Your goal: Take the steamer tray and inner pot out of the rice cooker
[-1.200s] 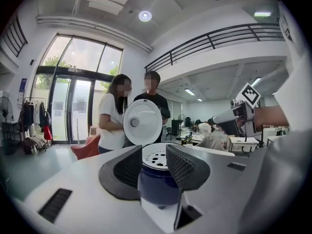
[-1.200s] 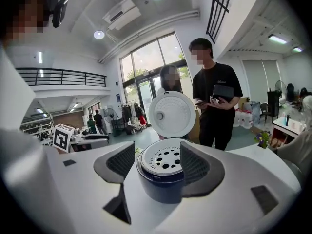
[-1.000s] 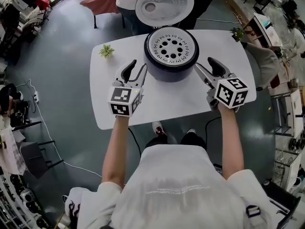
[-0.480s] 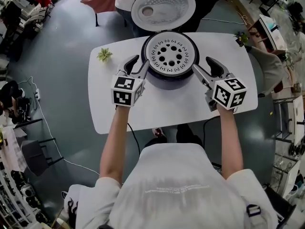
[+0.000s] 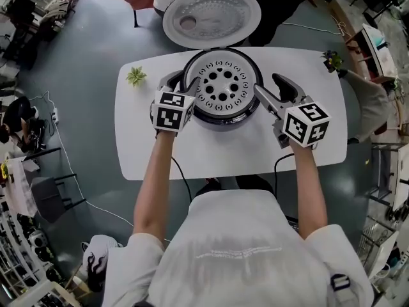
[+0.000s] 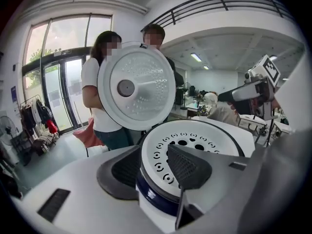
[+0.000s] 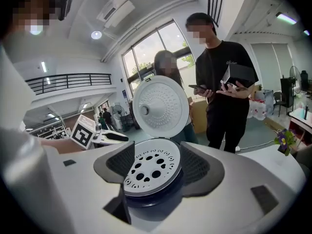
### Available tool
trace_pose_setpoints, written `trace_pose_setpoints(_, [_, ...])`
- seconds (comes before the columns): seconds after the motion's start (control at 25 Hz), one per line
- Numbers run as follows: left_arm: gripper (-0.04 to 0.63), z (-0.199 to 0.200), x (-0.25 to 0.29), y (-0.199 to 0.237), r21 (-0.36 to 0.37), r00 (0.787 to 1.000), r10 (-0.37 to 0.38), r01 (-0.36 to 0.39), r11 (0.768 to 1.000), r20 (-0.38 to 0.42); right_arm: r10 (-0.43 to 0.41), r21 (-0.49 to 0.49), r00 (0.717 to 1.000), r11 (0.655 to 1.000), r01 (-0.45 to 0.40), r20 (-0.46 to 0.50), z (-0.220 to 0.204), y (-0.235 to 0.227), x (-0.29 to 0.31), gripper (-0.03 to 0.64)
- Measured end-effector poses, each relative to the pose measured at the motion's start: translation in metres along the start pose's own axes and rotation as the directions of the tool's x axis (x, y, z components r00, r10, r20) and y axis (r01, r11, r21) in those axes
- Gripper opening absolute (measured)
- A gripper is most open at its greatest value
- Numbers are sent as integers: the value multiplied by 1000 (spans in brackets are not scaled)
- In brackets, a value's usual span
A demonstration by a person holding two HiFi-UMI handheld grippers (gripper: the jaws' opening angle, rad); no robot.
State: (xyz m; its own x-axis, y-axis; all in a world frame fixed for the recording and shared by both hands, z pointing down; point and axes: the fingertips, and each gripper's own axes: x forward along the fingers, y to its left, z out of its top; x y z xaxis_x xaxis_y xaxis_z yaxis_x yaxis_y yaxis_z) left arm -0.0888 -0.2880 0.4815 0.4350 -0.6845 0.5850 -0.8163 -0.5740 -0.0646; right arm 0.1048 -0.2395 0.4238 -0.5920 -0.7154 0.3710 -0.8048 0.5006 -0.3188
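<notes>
White steamer tray [image 5: 222, 84], pierced with round holes, seated in the mouth of the dark rice cooker [image 5: 220, 119], which stands toward 12 o'clock on the white table [image 5: 211, 152]. The lid [image 5: 211, 16] is raised at the cooker's 12 o'clock. At its 9 o'clock, the left gripper [image 5: 182, 86]: jaws spread and just now widening, one outside the wall, one over the tray, the rim between them unpinched. At 3 o'clock, just beside the rim, the right gripper [image 5: 266, 83]: jaws spread, gripping nothing. Small plant [image 5: 135, 76] at the table's 10 o'clock.
</notes>
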Motion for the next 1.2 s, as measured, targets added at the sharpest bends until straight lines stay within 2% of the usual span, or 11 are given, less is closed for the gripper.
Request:
trace_pose_setpoints(0.2, [231, -4, 20, 5, 72, 992, 59, -51, 996, -108, 48, 9, 999, 999, -48, -20, -2, -8, 15, 288])
trace_pose_setpoints(0.48, [236, -27, 35, 10, 152, 965, 141, -108, 982, -223, 83, 30, 996, 996, -82, -28, -8, -15, 23, 287])
trace_pose_setpoints(0.6, [236, -35, 38, 12, 193, 951, 177, -129, 973, -252, 90, 38, 996, 995, -88, -31, -11, -19, 23, 287])
trace_pose_setpoints(0.72, [213, -39, 39, 13, 228, 946, 212, -156, 961, -247, 94, 46, 995, 995, -92, -33, -14, -21, 22, 285])
trace_pose_setpoints(0.84, [167, -38, 37, 15, 221, 946, 226, -175, 960, -232, 97, 50, 995, 994, -95, -34, -16, -21, 22, 284])
trace_pose_setpoints(1.2, [140, -32, 31, 18, 115, 958, 202, -181, 977, -202, 94, 46, 995, 995, -93, -27, -14, -17, 18, 284])
